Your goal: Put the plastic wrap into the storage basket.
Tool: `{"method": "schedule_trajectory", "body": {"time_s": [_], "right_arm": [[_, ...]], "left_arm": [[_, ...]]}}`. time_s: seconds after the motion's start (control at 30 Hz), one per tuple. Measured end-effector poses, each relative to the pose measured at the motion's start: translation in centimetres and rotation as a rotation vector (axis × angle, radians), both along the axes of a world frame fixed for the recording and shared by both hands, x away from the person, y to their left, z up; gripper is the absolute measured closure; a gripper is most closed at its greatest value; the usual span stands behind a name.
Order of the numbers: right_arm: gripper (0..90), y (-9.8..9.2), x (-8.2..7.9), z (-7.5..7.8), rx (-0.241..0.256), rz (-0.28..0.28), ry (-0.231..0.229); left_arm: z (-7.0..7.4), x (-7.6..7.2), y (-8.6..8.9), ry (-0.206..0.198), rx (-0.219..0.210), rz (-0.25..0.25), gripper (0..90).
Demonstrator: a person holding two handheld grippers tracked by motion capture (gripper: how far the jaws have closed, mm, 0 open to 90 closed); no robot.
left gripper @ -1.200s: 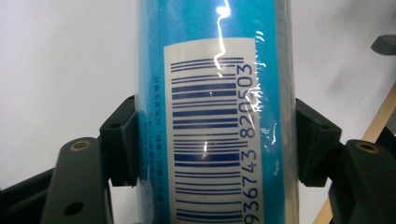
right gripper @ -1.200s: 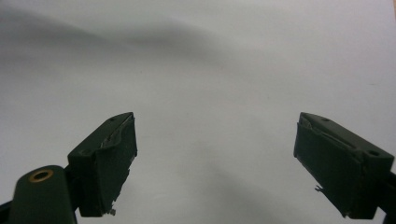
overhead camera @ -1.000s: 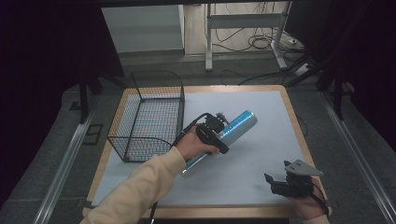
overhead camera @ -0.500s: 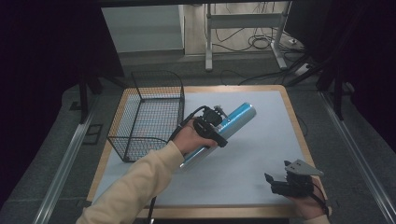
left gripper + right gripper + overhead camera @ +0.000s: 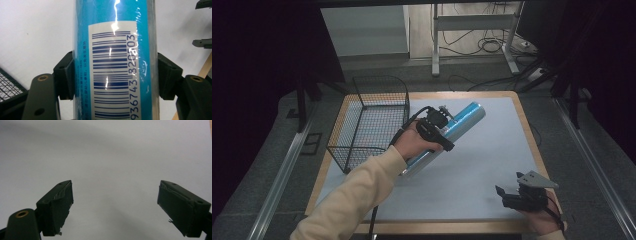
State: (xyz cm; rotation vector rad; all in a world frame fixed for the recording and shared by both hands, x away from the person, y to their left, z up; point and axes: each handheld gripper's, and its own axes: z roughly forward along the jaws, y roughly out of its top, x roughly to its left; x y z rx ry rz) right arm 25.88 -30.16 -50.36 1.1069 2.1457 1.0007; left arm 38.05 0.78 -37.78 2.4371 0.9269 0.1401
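Observation:
A long blue tube [image 5: 462, 121] with a white barcode label [image 5: 112, 62] is held slanted over the white tabletop [image 5: 492, 150], just right of the wire basket [image 5: 372, 120]. My left gripper [image 5: 437, 131] is shut on the tube's middle, and in the left gripper view its black jaws press both sides of the tube [image 5: 112, 25]. My right gripper [image 5: 514, 192] rests near the table's front right corner. It is open, with nothing between its fingers, and in the right gripper view [image 5: 115, 205] it looks onto bare white surface.
The black wire basket stands open-topped at the table's left and its mesh [image 5: 10, 85] shows beside the left jaw. A wooden rim [image 5: 532, 135] borders the tabletop. Beyond the table stand metal frame legs [image 5: 435, 45] and floor cables [image 5: 492, 45].
The left gripper has carried the tube a little up the view and slightly toward the basket. The right gripper has stayed where it was, still open.

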Motion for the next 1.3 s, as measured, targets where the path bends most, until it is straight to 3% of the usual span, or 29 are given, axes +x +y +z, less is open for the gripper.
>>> {"method": "schedule_trajectory", "body": {"time_s": [0.57, 0.77, 1.3], "right_arm": [[13.5, -0.1, 0.0, 0.0, 0.002, -0.002, 0.005], [13.5, -0.1, 0.0, -0.1, -0.002, -0.003, 0.005], [13.6, -0.2, 0.1, -0.2, 0.001, -0.010, 0.010]], "left_arm": [[1.7, 0.2, 0.3, -0.032, -0.011, 0.004, 31.4], [2.1, 0.7, 0.5, -0.037, -0.010, 0.016, 31.4], [4.9, 2.5, 2.3, -0.084, -0.026, 0.064, 31.4]]}}
